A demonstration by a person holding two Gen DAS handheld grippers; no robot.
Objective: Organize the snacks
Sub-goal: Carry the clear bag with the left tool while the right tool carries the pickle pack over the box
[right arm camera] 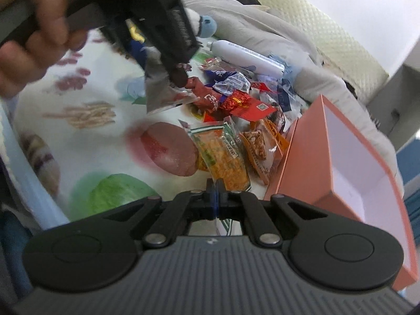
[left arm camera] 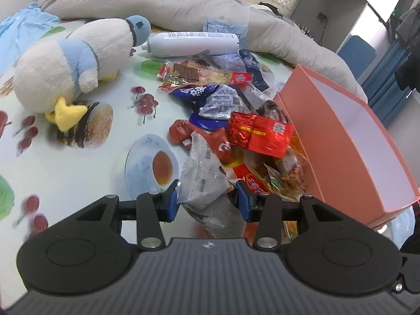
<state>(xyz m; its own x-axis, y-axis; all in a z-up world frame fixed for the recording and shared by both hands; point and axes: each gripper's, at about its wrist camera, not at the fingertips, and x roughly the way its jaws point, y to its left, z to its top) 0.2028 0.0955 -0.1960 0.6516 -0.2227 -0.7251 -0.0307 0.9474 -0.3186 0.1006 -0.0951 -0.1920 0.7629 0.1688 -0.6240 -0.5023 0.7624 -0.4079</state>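
A heap of snack packets lies on the printed cloth beside an open pink box with a white, bare inside. My left gripper is shut on a silver see-through packet, raised off the cloth. From the right wrist view that packet hangs from the left gripper, which a hand holds at the upper left. My right gripper is shut on the near end of an orange snack packet, close to the pink box.
A white and blue plush bird lies at the left and a white bottle behind the heap. A grey quilt is bunched along the back. The food-printed cloth covers the surface.
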